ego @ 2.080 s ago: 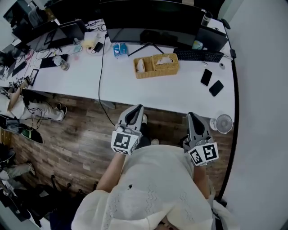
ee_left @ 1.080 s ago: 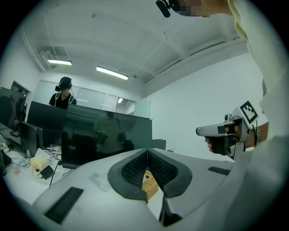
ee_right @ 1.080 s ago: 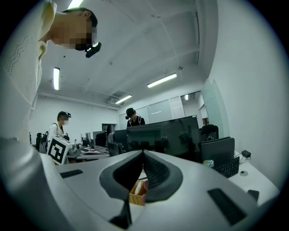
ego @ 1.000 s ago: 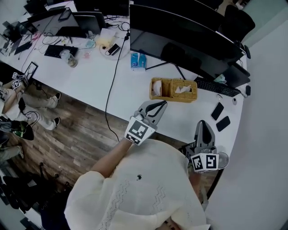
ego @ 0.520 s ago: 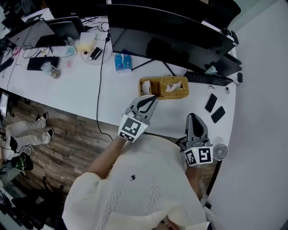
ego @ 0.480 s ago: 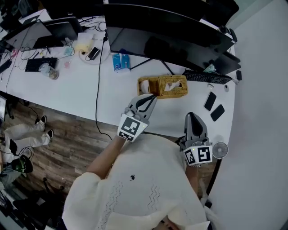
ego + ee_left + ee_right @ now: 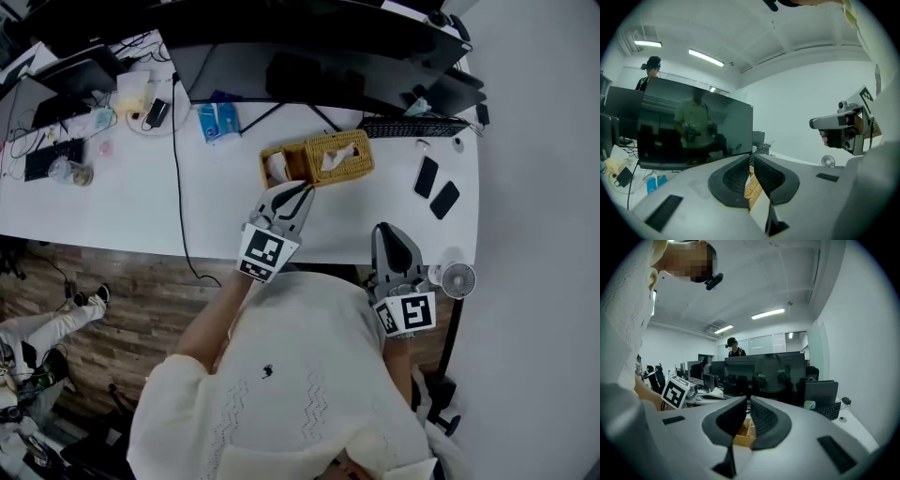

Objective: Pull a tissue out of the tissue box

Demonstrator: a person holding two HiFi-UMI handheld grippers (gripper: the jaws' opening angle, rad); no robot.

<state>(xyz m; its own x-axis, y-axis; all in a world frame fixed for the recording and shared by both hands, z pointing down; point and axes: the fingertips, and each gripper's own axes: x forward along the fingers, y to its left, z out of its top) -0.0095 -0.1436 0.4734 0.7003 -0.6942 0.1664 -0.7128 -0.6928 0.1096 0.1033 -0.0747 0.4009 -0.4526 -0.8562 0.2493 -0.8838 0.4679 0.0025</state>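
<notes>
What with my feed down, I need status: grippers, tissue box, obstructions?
Left gripper shut, empty, tips by wicker tissue box. Right gripper shut, empty, at desk edge. Tissue poking from slot, nothing blocking.

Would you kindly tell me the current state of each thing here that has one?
left claw: shut, holding nothing
right claw: shut, holding nothing
tissue box: upright on the desk
tissue: sticking out of the box top
monitor: screen dark
phones: lying flat, screens dark
</notes>
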